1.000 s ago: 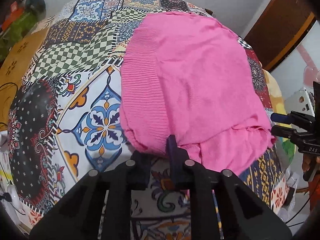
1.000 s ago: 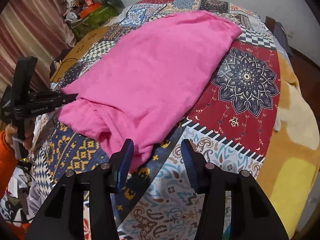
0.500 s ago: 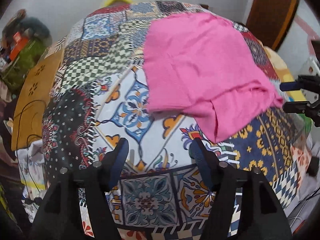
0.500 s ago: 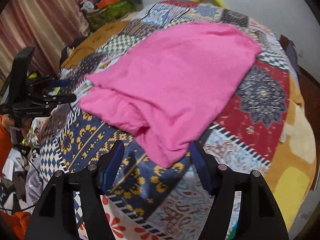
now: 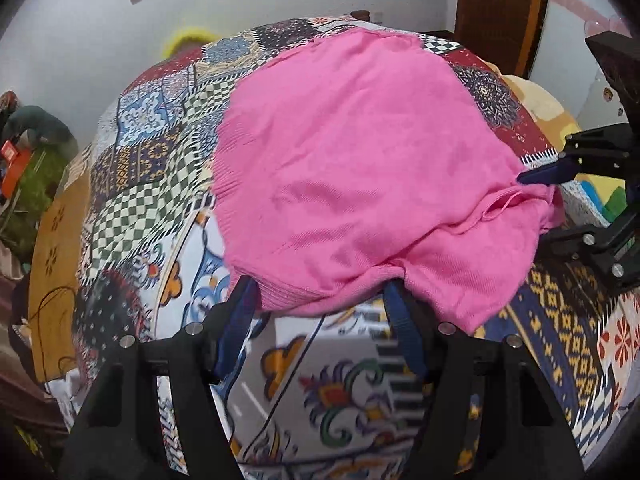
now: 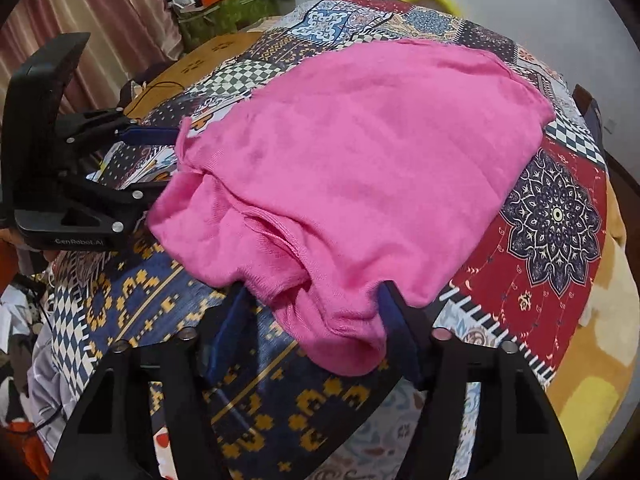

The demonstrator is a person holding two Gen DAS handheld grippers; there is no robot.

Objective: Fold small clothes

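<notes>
Right wrist view: pink garment's (image 6: pixel 360 168) edge sits between right claw's (image 6: pixel 312 320) parted, closing jaws (seemingly unpinched).

Bed mostly open, pink garment in the middle

Patterned bedspread (image 5: pixel 152 208) lay bare left of pink garment (image 5: pixel 360 168); clutter pile (image 6: pixel 224 4) and curtain (image 6: pixel 100 12) crowded the far side.

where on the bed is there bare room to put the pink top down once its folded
Free: the checkered and blue-tile patches of the bedspread left of the pink top, and the red mandala patch on its other side. Crowded: the near edge, where the left gripper and right gripper straddle the hem.
</notes>
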